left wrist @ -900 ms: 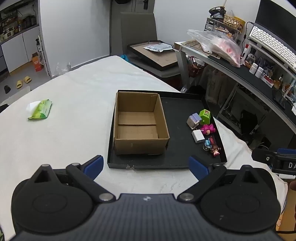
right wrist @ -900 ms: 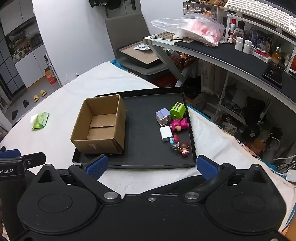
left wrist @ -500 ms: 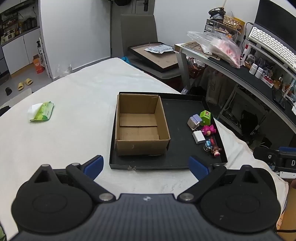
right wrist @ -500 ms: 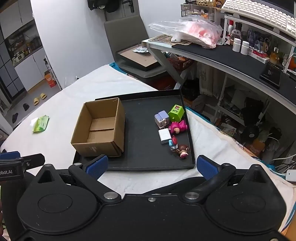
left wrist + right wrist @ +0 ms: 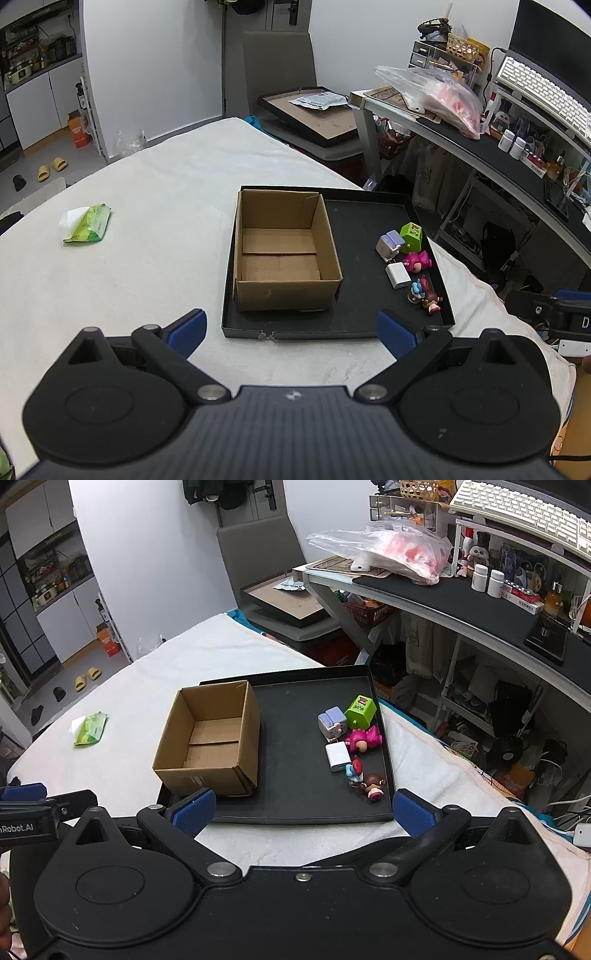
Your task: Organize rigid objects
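A white-clothed bench [image 5: 155, 206] carries a black tray [image 5: 354, 325] holding an open, empty cardboard box [image 5: 284, 254] at its left and small toys [image 5: 351, 738] clustered along its right edge. Left gripper [image 5: 291, 330] and right gripper [image 5: 301, 810] hover before the tray, both released, grasping nothing.

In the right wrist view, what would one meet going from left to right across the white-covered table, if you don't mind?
Green wipes packet → open brown cardboard box → lilac toy block → green toy cube.
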The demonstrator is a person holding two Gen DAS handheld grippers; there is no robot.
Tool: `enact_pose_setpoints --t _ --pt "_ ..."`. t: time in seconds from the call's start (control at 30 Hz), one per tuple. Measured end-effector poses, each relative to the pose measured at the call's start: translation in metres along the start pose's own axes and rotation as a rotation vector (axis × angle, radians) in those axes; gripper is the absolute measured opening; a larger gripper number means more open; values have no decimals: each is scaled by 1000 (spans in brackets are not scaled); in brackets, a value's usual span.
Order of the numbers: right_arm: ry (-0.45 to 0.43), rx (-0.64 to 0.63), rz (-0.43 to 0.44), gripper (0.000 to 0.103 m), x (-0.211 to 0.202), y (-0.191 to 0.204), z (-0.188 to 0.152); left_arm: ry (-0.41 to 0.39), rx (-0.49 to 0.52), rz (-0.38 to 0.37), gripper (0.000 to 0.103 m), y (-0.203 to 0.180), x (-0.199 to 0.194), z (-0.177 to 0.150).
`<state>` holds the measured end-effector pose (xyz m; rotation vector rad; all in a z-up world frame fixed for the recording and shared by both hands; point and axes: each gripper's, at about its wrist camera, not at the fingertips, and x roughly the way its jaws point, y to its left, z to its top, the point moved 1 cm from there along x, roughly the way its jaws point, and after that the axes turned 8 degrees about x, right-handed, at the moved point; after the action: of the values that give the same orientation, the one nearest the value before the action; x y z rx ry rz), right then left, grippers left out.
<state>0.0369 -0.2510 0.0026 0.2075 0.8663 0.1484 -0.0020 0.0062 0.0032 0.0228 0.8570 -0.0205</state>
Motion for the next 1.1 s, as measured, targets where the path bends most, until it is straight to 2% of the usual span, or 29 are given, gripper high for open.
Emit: enact_pose_setpoints --t 1.1 --pt "1 -5 -3 103 2 1 -3 4 1 3 98 0 -4 1"
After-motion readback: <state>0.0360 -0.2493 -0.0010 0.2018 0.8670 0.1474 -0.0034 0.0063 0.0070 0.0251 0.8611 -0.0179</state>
